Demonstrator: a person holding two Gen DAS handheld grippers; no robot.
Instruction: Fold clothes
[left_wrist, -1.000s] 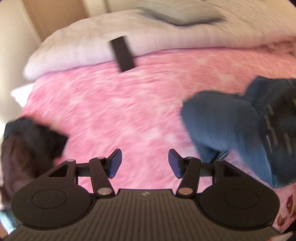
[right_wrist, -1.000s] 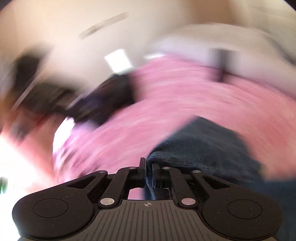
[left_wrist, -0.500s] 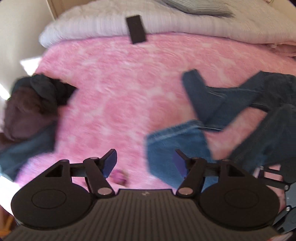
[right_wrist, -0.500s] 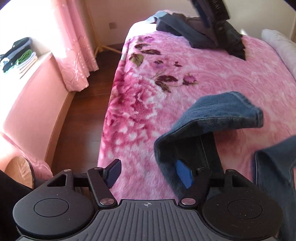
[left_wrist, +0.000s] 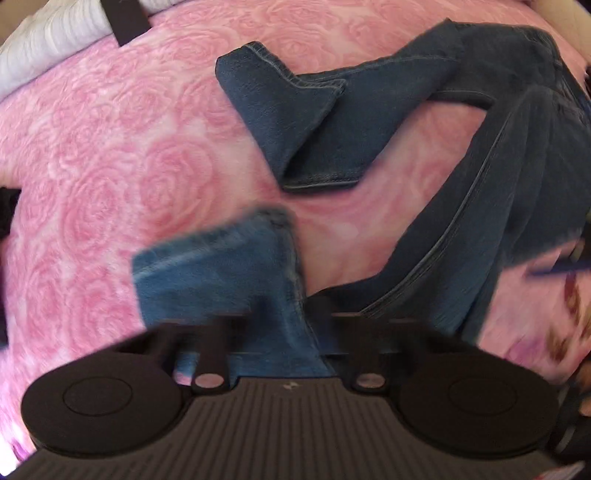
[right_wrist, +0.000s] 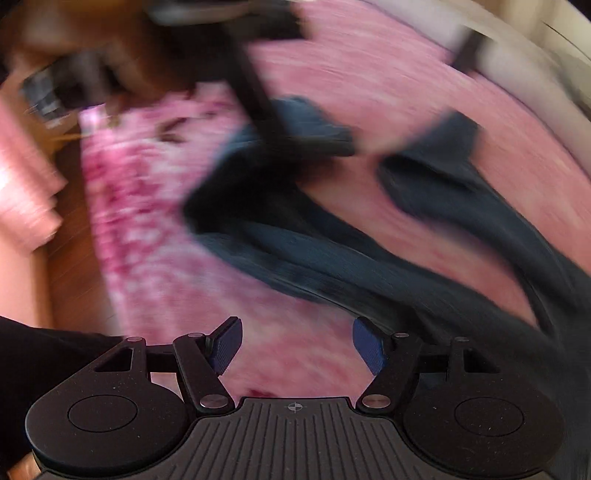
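left wrist: close, steeply down | right wrist: same, blurred | shared: jeans (left_wrist: 424, 122), pink blanket (right_wrist: 388, 85)

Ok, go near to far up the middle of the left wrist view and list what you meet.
Left gripper, shut on the near jeans hem → bare pink blanket → the other jeans leg's folded end → more pink blanket → white pillow at the far left edge.

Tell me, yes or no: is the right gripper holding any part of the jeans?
No. The right gripper stands open over the pink blanket, with nothing between its blue pads, and the jeans lie beyond it.
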